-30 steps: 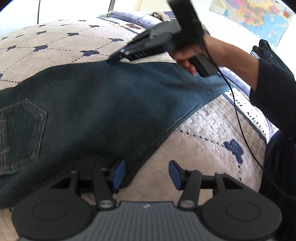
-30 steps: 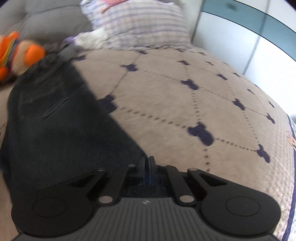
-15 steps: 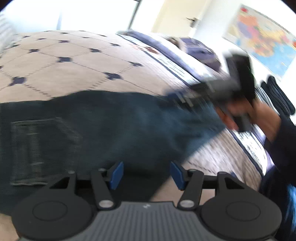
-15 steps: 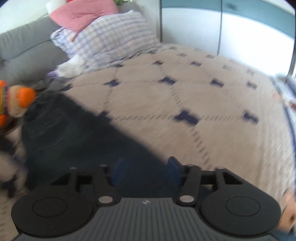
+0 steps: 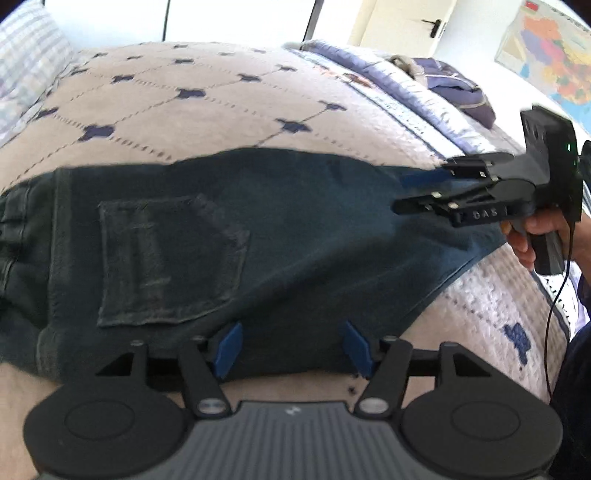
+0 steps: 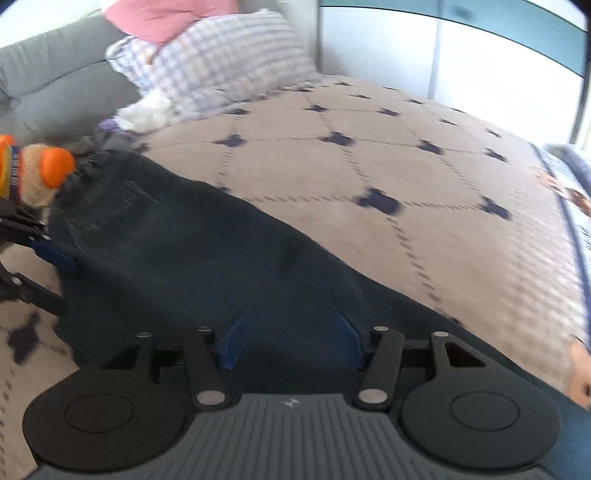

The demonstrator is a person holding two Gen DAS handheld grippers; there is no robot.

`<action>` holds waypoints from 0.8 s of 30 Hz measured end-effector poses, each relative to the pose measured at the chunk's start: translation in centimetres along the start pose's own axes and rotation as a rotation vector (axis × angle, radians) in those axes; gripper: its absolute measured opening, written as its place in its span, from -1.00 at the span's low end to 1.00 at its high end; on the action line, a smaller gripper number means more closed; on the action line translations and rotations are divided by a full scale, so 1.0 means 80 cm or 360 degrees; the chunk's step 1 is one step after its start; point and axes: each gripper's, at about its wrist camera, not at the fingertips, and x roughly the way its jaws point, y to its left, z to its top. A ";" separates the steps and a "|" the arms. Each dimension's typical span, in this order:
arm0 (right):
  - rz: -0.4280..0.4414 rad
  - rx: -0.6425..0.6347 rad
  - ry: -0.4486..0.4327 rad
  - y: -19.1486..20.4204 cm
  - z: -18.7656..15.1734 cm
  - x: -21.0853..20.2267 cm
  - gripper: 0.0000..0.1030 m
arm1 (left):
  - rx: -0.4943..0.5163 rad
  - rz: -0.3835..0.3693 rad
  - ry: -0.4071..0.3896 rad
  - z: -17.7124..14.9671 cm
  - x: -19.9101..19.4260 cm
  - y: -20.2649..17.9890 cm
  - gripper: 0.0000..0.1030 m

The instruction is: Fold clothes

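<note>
Dark blue jeans (image 5: 258,236) lie folded lengthwise across a beige quilted bed, back pocket (image 5: 166,258) facing up. My left gripper (image 5: 293,347) is open, its blue pads straddling the jeans' near edge by the seat. My right gripper (image 6: 290,341) is open and empty just above the leg end of the jeans (image 6: 207,258). It also shows in the left wrist view (image 5: 410,192) at the right, jaws apart over the leg end. The left gripper shows at the far left of the right wrist view (image 6: 48,273).
The bed quilt (image 5: 192,107) has dark cross motifs. A checked pillow (image 6: 225,62) and pink pillow (image 6: 162,18) lie at the headboard. An orange plush toy (image 6: 40,173) sits beside the waistband. A purple garment (image 5: 458,92) lies at the bed's far corner.
My right gripper has opened and let go of the jeans leg, then drawn back toward the leg end. My left gripper has moved along the near edge toward the seat and pocket.
</note>
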 end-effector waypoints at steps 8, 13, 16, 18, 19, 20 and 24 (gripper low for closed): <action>0.0169 -0.0387 -0.0073 0.087 0.091 0.093 0.04 | 0.0075 0.0035 0.0014 -0.005 0.015 -0.010 0.34; 0.0137 -0.0614 0.0136 0.120 0.119 0.139 -0.91 | 0.0043 0.0001 0.0014 -0.008 0.013 0.000 0.34; 0.0152 -0.0464 0.0123 0.096 0.138 0.147 -0.92 | 0.0022 -0.0013 0.0013 -0.010 0.014 0.003 0.34; 0.0180 -0.0342 0.0112 0.079 0.144 0.150 -0.92 | 0.0020 -0.0015 0.0019 -0.009 0.013 0.003 0.34; 0.0193 -0.0281 0.0106 0.070 0.147 0.152 -0.92 | 0.0021 -0.0014 0.0023 -0.008 0.013 0.003 0.34; 0.0203 -0.0263 0.0106 0.068 0.147 0.154 -0.91 | 0.0024 -0.0016 0.0026 -0.007 0.013 0.003 0.34; 0.0158 -0.0349 0.0048 0.089 0.129 0.141 -0.65 | -0.0061 -0.0079 -0.0037 -0.001 -0.007 0.018 0.26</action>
